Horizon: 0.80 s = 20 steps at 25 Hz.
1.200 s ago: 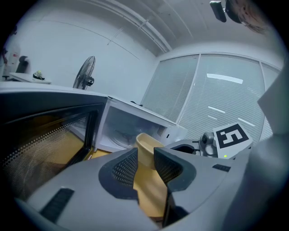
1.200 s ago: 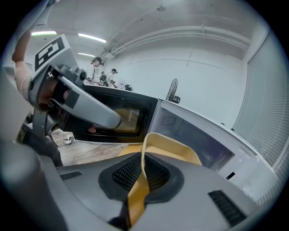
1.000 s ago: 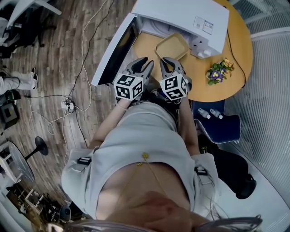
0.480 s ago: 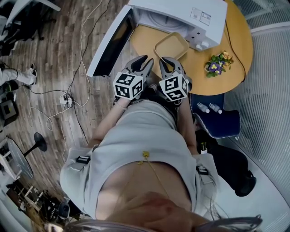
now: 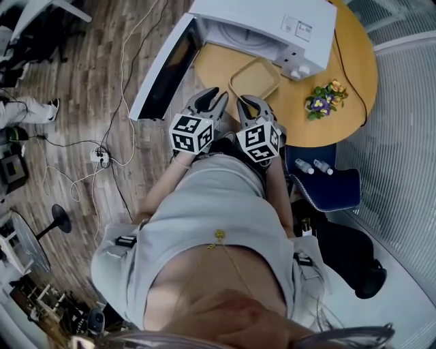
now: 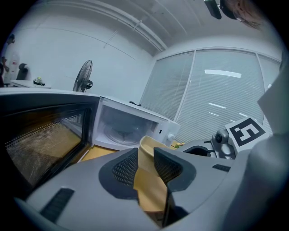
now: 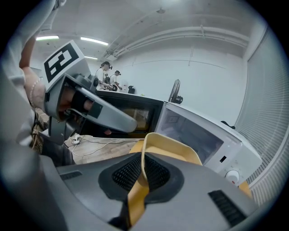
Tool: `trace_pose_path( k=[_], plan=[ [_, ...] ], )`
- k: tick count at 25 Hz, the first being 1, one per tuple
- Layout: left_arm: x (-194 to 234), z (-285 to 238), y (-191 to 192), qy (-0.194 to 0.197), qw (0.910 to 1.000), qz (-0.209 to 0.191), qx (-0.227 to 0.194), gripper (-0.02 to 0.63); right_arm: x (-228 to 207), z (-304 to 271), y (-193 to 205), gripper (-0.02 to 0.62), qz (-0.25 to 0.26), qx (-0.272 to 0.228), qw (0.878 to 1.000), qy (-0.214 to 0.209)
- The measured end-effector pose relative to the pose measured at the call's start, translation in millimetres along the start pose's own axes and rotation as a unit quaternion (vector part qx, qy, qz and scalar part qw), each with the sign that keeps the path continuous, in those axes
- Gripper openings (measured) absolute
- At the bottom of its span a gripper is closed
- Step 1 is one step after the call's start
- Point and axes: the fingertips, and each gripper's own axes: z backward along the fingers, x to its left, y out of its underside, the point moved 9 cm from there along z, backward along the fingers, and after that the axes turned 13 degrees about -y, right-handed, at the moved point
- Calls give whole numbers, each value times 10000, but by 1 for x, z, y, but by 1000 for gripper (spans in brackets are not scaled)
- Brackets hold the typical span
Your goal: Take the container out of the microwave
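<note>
Container: the shallow yellow container (image 5: 257, 76) is out of the microwave (image 5: 272, 20). It is over the round wooden surface (image 5: 354, 82), just in front of the open cavity. Whether it rests on the wood or hangs a little above it, I cannot tell.
Container to fingers: its near rim lies at the tips of both grippers, and the body stretches away from them towards 12 o'clock. The two grips sit side by side on that one edge.
Left gripper: the left gripper (image 5: 211, 101) takes the left end of the rim. Its fingers (image 6: 125, 169) stand a little apart, with the yellow wall filling the gap and both pads against it.
Right gripper: the right gripper (image 5: 249, 103) holds the right part of the rim. Its fingers are pressed nearly together, with only the thin yellow wall between the ribbed pads.
Microwave: white, at 12 o'clock of the container. Its door (image 5: 163, 68) is swung wide open at 9 o'clock.
Flowers: a small bunch of flowers (image 5: 319, 102) sits on the surface at 3 o'clock of the container, well apart from it.
</note>
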Motion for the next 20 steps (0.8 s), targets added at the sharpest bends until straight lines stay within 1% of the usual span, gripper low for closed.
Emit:
trace_pose_path(
  k=[7, 20],
  plan=[
    [6, -4, -2, -32, 10000, 11, 34, 124, 5, -1, 0, 32, -99, 47, 9999, -39],
    [7, -6, -3, 57, 9999, -24, 82, 124, 9, -1, 3, 32, -290, 106, 9995, -46]
  ],
)
